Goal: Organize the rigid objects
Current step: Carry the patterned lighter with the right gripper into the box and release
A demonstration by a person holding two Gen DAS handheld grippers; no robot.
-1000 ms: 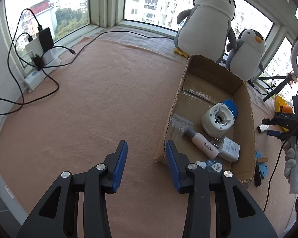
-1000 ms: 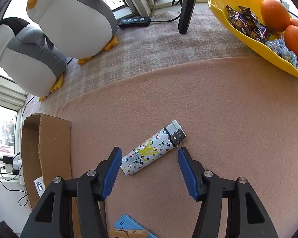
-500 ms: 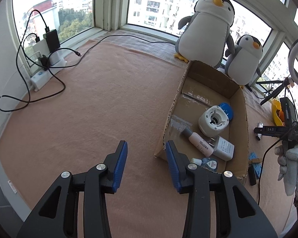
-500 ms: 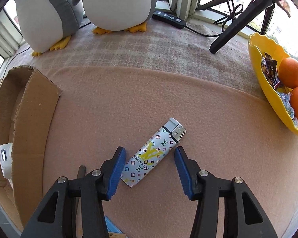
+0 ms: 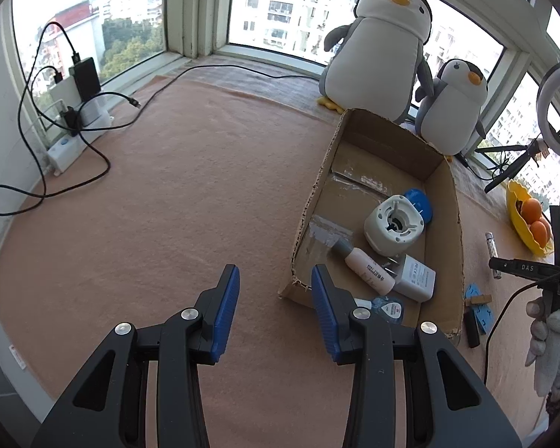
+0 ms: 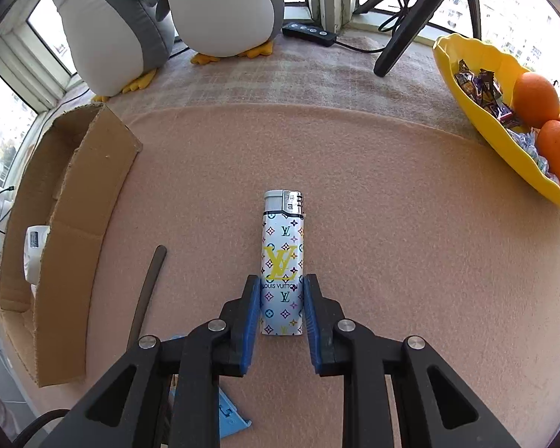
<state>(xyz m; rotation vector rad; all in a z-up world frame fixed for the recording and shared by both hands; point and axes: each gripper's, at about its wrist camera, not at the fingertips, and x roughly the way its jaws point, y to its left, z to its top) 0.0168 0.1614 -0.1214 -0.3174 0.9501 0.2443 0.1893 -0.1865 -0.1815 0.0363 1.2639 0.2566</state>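
Our right gripper (image 6: pixel 282 308) has both blue pads pressed on the lower half of one patterned lighter (image 6: pixel 283 261), which lies on the pink cloth (image 6: pixel 392 224) pointing away from us. Our left gripper (image 5: pixel 276 308) gapes wide, holding nothing, just beside the near corner of one cardboard box (image 5: pixel 442 205). We count five items inside; the nearest is partly hidden behind our finger. Beyond stand two plush penguins (image 6: pixel 220 7). At right, one yellow bowl (image 6: pixel 478 112) holds oranges, partly cut off.
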